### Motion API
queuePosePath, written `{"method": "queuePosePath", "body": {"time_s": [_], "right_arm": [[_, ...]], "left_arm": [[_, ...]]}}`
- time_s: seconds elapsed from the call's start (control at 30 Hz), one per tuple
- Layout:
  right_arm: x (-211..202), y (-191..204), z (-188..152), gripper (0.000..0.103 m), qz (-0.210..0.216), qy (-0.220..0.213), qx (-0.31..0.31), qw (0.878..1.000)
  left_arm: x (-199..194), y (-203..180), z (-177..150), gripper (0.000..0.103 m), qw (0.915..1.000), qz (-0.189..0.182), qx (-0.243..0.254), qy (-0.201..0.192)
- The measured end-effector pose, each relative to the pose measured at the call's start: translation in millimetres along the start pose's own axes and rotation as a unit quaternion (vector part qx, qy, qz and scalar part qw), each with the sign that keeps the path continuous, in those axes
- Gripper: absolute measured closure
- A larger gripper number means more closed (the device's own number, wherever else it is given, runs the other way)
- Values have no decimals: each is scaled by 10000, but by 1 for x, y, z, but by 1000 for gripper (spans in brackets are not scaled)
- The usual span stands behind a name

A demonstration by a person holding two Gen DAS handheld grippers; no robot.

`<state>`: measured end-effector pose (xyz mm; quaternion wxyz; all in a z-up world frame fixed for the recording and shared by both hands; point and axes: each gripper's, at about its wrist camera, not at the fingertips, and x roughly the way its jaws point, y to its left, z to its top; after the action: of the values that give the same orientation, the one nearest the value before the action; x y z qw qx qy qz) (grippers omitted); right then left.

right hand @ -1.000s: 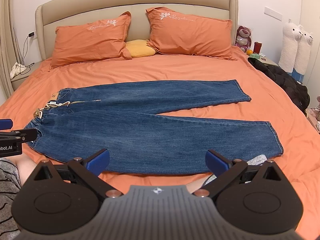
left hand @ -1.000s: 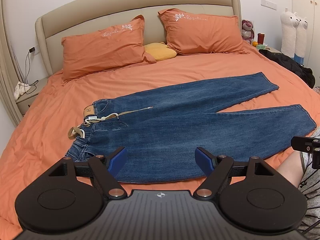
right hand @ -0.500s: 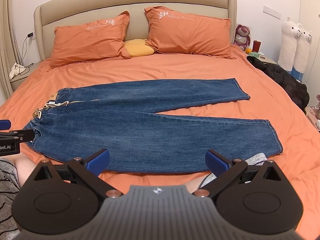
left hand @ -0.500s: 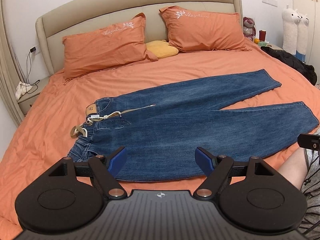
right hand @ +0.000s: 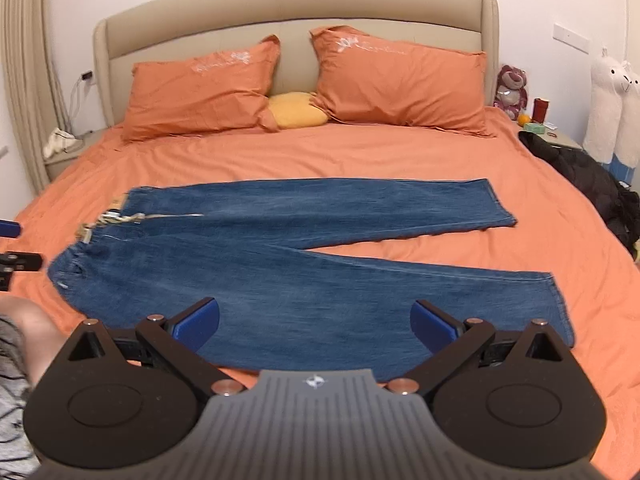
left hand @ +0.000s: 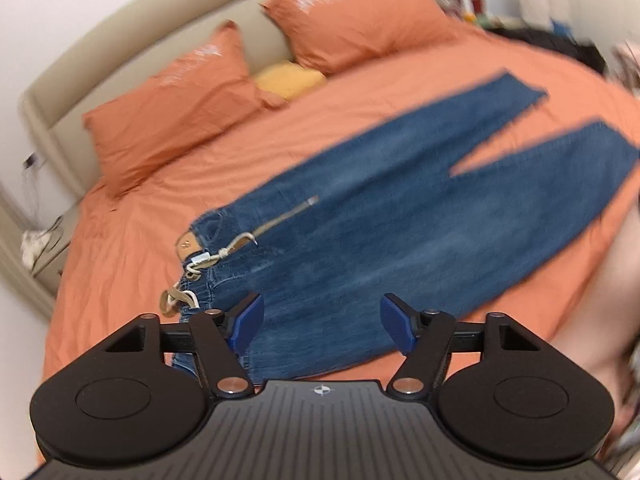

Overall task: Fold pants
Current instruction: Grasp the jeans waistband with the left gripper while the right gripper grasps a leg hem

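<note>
The jeans (right hand: pixel 296 264) lay spread flat on the orange bed (right hand: pixel 320 152), waistband to the left, legs splayed to the right. The left tongs (left hand: pixel 322 322) hung above the waist end, jaws apart but just narrowing, gripping nothing. The right tongs (right hand: pixel 314 320) gaped wide and empty over the near leg.

Both my cameras ride on the handheld grippers and look forward and down along their blue fingers (left hand: pixel 250 322) across the bed (right hand: pixel 360 152) toward the headboard (right hand: pixel 296 12). My left view sits near the jeans' (left hand: pixel 400 232) waist, tilted and blurred. My right view sits level, further along the legs. Both share the jeans (right hand: pixel 280 248), pillows (right hand: pixel 200 88) and headboard.
</note>
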<state>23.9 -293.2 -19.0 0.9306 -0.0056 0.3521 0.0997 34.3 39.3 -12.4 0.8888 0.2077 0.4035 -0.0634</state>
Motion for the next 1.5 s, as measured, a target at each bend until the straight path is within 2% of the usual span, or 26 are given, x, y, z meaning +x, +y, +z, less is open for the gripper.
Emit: {"method": "queuePosePath", "body": {"time_s": [0.07, 0.23, 0.33, 0.43, 0.57, 0.63, 0.77, 0.93, 1.03, 1.13, 1.17, 1.2, 1.27, 1.37, 1.5], "right_arm": [[8, -16, 4, 11, -28, -3, -76, 10000], [32, -57, 17, 40, -432, 158, -200, 9987], [47, -87, 22, 56, -633, 285, -253, 9973], [62, -122, 25, 65, -904, 475, -194, 9946], [78, -165, 24, 72, -1199, 722, -114, 9901], [86, -183, 20, 72, -1424, 882, -219, 9856], [100, -215, 8, 71, -1773, 1200, -261, 9765], [112, -246, -10, 71, -1959, 1490, -115, 9692], [118, -254, -20, 70, -1953, 1654, -154, 9666], [126, -258, -28, 70, -1735, 1847, -285, 9669], [129, -256, -31, 70, -1642, 1948, -407, 9661], [133, -256, -35, 70, -1572, 2046, -580, 9644], [139, -250, -41, 70, -1418, 2207, -1002, 9598], [145, -244, -47, 70, -1122, 2339, -1554, 9532], [161, -240, -53, 65, -747, 2585, -2166, 9384]], "left_arm": [[14, 11, 1, 26, 9989, -210, 364, 183], [55, 31, -2, 27, 9874, -431, 1342, 722], [79, 42, -8, 27, 9712, -491, 2042, 1128], [110, 55, -17, 27, 9540, -481, 2476, 1621], [153, 59, -42, 27, 9259, -614, 2973, 2248], [171, 59, -52, 28, 9186, -625, 3035, 2452], [200, 62, -57, 28, 9209, -826, 2690, 2696], [225, 53, -67, 26, 9156, -836, 2674, 2885], [236, 46, -72, 23, 9164, -671, 2669, 2908], [243, 32, -76, 21, 9123, -280, 2802, 2975], [241, 28, -76, 29, 9119, -148, 2886, 2915], [236, 26, -74, 35, 9138, -48, 2972, 2770], [224, 25, -68, 59, 9207, 19, 2958, 2544], [205, 35, -50, 75, 9412, 199, 2560, 2197], [184, 51, -22, 81, 9673, 391, 1863, 1673]]}}
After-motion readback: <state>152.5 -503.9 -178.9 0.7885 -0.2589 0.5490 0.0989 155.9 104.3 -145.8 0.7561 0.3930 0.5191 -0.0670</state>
